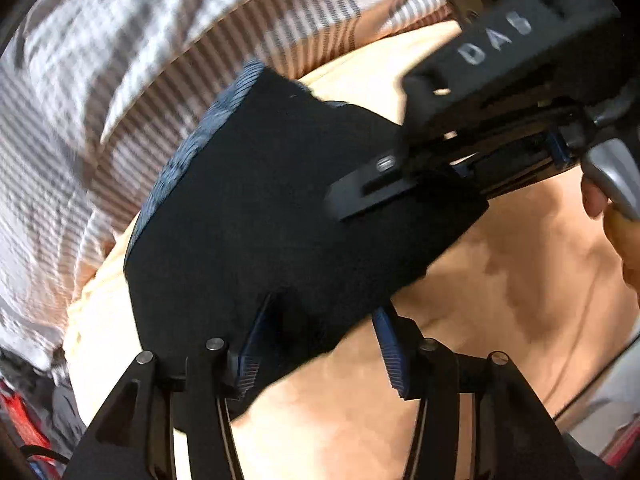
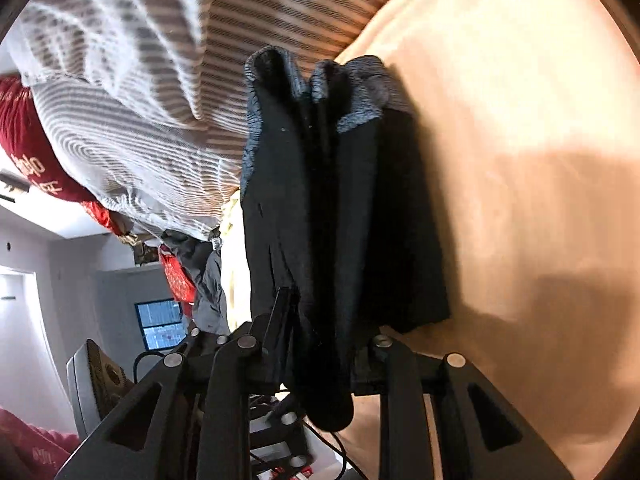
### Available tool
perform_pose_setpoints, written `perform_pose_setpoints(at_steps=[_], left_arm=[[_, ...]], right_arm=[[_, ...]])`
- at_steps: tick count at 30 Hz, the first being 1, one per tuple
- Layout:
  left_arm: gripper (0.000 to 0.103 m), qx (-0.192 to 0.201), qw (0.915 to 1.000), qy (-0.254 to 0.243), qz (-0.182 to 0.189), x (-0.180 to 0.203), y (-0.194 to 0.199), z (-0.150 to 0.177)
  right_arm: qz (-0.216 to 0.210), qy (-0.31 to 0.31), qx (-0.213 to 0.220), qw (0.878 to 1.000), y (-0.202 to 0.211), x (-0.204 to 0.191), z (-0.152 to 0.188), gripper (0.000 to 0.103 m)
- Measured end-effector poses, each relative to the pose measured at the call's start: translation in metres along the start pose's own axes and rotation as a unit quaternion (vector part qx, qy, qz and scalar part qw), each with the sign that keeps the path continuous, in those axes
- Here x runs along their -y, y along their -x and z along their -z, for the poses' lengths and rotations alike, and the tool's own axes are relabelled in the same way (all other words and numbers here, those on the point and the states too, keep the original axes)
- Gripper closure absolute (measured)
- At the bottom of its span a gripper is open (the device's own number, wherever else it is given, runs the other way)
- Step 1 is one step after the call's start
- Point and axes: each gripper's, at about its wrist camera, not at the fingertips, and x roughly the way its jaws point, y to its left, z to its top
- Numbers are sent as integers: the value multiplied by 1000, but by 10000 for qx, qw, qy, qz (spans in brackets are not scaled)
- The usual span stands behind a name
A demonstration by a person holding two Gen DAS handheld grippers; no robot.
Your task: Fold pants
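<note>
Black pants (image 1: 280, 216) with a blue-grey ribbed waistband (image 1: 180, 160) lie folded on a peach bed sheet (image 1: 520, 280). My left gripper (image 1: 319, 348) points down at their near corner. Its blue pads (image 1: 248, 344) stand apart with the cloth loose between them, so it is open. In the right wrist view the pants (image 2: 312, 200) stretch away as a thick folded bundle, waistband (image 2: 256, 120) at the far end. My right gripper (image 2: 324, 340) is shut on the bundle's near end. One of its fingers (image 1: 368, 190) rests across the pants in the left wrist view.
A striped and plaid blanket (image 1: 120, 80) is heaped behind the pants. A person's hand (image 1: 616, 224) holds the right gripper's handle. Beyond the bed are red cloth (image 2: 36, 152), a pile of clothes (image 2: 208, 272), a window (image 2: 160, 324) and a grey box (image 2: 96, 380).
</note>
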Motion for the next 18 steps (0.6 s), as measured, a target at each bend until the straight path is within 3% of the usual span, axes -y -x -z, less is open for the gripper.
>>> perform_pose_setpoints(at_steps=[3, 5, 8, 10, 11, 14, 16, 18], left_arm=[[51, 34, 9997, 235, 8, -23, 17, 12], [51, 79, 9985, 539, -14, -45, 25, 19], [51, 89, 9921, 1250, -61, -96, 27, 26], [51, -77, 9803, 1970, 97, -134, 15, 34], [51, -202, 9703, 2402, 191, -155, 4, 39], [51, -399, 9484, 3130, 294, -193, -23, 48], [51, -565, 9387, 3376, 421, -206, -43, 55], [51, -664, 9335, 3477, 567, -207, -54, 61]], right_arm=[[340, 0, 5, 9994, 14, -3, -1, 70], [926, 170, 201, 9954, 29, -15, -2, 60], [1377, 669, 536, 9868, 46, -40, -10, 58], [1453, 850, 650, 9836, 43, -55, -24, 58], [1544, 958, 708, 9808, 37, -62, -35, 58], [1769, 1247, 757, 9734, 12, -81, -64, 58], [2009, 1387, 689, 9673, -2, -90, -78, 58], [2372, 1439, 506, 9594, -19, -94, -88, 75]])
